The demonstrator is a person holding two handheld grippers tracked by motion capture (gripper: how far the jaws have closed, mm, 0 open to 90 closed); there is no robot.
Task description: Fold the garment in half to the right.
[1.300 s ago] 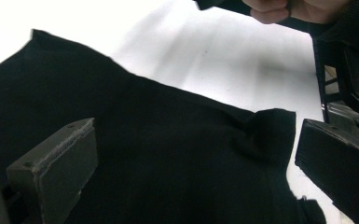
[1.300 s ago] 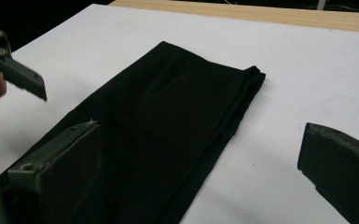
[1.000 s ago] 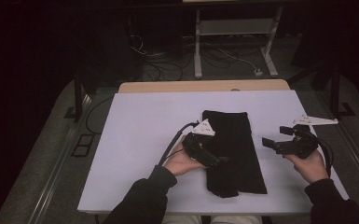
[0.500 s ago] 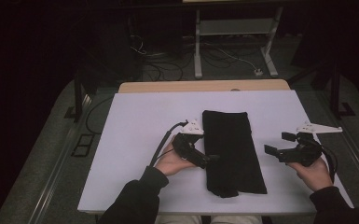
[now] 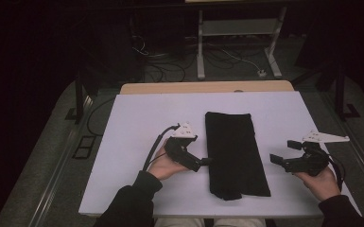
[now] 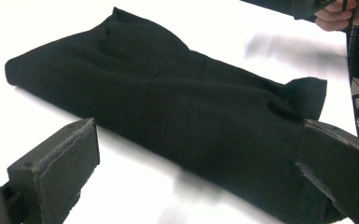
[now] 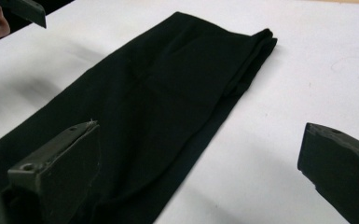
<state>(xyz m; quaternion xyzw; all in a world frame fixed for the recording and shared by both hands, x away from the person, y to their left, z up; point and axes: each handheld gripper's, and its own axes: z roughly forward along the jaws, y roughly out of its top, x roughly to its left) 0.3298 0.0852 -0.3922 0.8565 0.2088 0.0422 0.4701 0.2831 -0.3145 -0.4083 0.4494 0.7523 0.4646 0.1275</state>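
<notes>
In the high view, two dark sleeves entered at the near edge of the white table. The left gripper lay in an upturned hand, its tips at the left edge of the black cloth. The right gripper was held well clear of the cloth's right edge, near the table's right side. The cloth lay folded into a long strip running from the near edge toward the far side, flat on the table between the two grippers. The left gripper view showed both jaws spread wide, one over bare table and the other over the cloth, gripping nothing; it also revealed a small flap turned up at one corner and soft creases, which the high view did not resolve. The right gripper view showed its jaws likewise parted and empty, and the stacked folded layers along the cloth at its far end. Beyond the table, the high view showed a wooden strip and floor cables.
</notes>
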